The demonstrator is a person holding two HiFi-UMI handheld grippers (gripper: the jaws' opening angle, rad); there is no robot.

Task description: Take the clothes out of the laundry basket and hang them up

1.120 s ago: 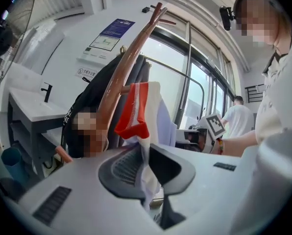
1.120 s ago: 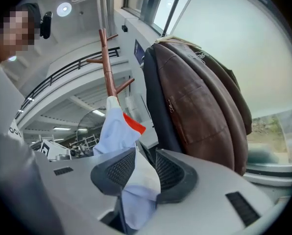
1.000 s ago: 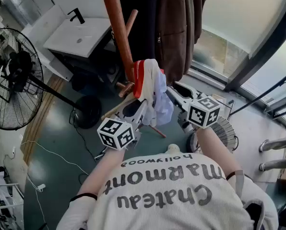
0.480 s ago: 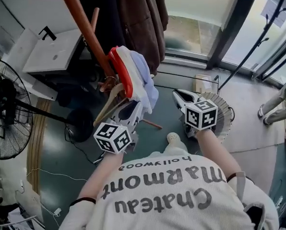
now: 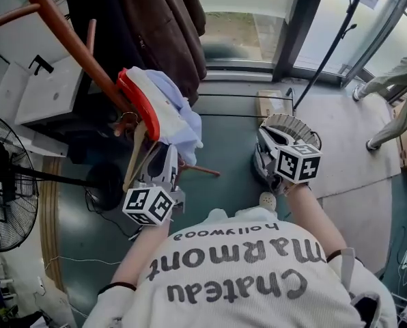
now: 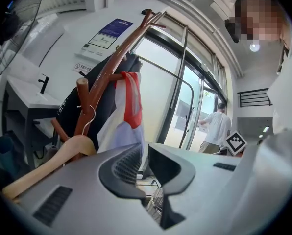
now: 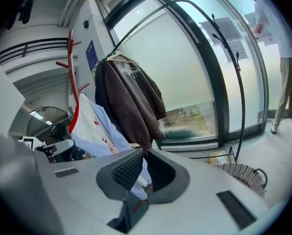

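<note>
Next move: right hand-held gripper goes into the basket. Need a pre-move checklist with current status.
1. Garment on hanger at rack: ok.
2. Left hand-held gripper free of garment: cannot tell; jaws nearly together at its hem.
3. Right hand-held gripper empty: ok; jaws have just been closing, nothing between them.
4. Right jaws open for a pick: not ok; they are together.
5. Right hand-held gripper above basket: ok.
6. Clothes in basket: cannot tell; inside hidden.
</note>
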